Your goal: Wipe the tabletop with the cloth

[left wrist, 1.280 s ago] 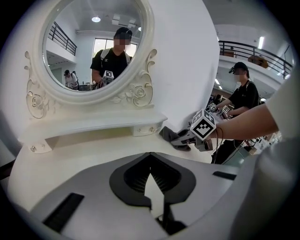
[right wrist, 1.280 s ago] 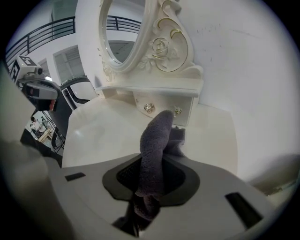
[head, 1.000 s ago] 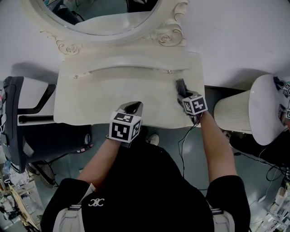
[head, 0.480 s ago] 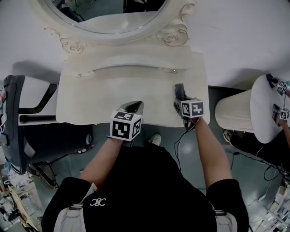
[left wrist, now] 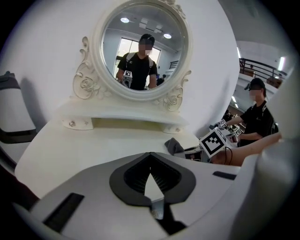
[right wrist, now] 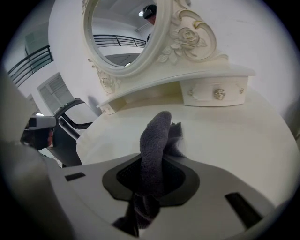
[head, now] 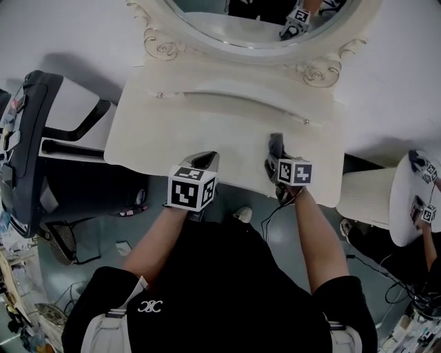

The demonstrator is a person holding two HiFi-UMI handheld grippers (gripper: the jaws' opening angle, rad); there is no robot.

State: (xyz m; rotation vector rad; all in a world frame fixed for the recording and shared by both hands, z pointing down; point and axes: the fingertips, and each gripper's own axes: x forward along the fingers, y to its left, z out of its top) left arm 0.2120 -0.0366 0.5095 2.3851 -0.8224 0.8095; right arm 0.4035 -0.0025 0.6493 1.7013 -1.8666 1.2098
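A cream tabletop (head: 165, 138) stands against the far white wall (head: 62, 34), under an oval mirror (head: 238, 21) in a carved frame. A black chair (head: 31, 131) sits left, a white ribbed bin (head: 365, 196) right, on a grey-green floor (head: 103, 255).

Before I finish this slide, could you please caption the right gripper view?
Right gripper clamped on a dark grey cloth over a cream tabletop, oval mirror behind.

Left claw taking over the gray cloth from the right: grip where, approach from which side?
Probably the bunched fold of the cloth standing up ahead of the right claw, above the tabletop. Come in from the person's left, level, the left claw opened first: it is shut now.
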